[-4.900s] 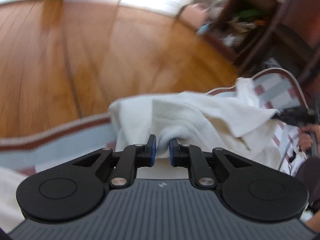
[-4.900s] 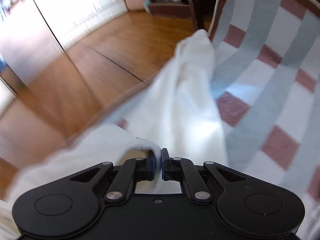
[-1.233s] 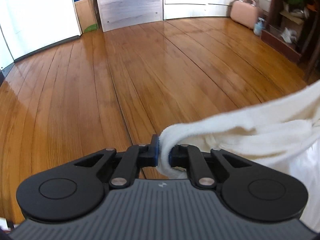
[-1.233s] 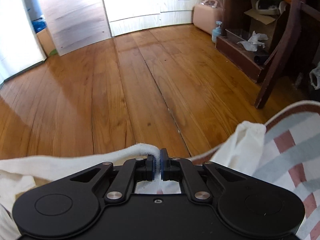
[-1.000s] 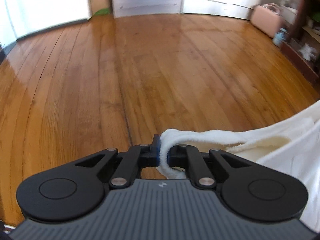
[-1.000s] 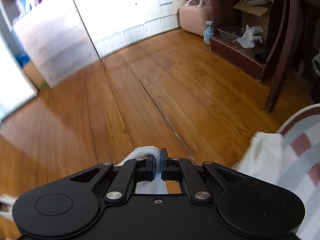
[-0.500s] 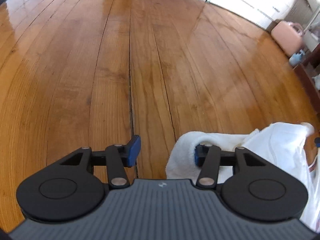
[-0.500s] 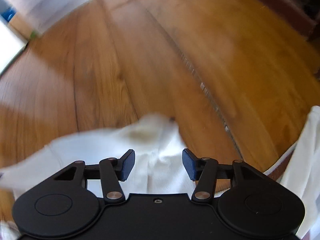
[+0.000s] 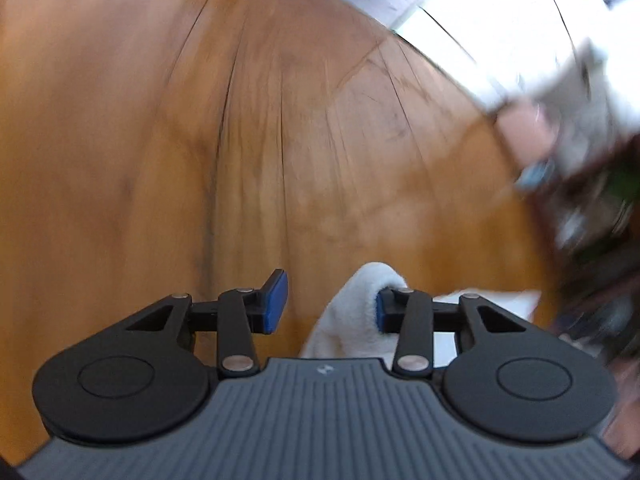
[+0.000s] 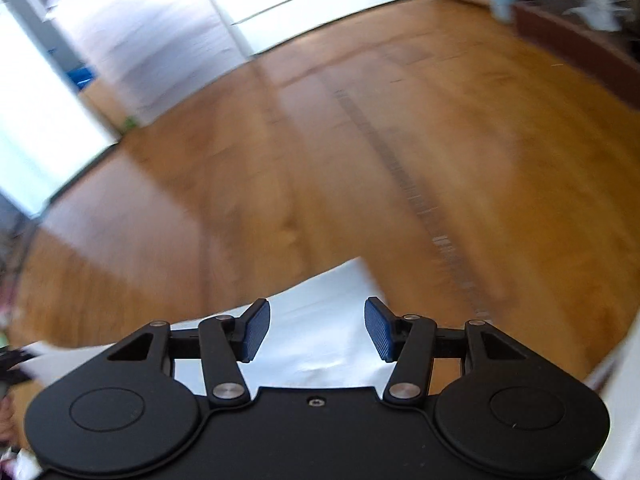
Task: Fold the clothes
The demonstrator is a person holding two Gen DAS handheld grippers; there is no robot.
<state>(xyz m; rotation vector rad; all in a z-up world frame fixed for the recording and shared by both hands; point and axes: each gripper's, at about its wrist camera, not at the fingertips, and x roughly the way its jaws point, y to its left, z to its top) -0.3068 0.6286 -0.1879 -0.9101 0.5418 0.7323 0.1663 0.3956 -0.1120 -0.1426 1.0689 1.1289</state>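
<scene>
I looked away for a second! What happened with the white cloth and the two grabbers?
Both let go. The left gripper and right gripper, shut on the white cloth a second ago, have opened, the left then closing a little. The cloth dropped lower and still lies between the fingers. The wooden floor is unchanged.

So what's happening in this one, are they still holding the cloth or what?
A person with a handheld gripper in each hand is folding a white terry-cloth garment over a wooden plank floor. Both grippers have just been opening. The left gripper is open, with the cloth bunched against one finger only. The right gripper is open too, the cloth lying below its spread fingers, not pinched. Both views are motion-blurred.
</scene>
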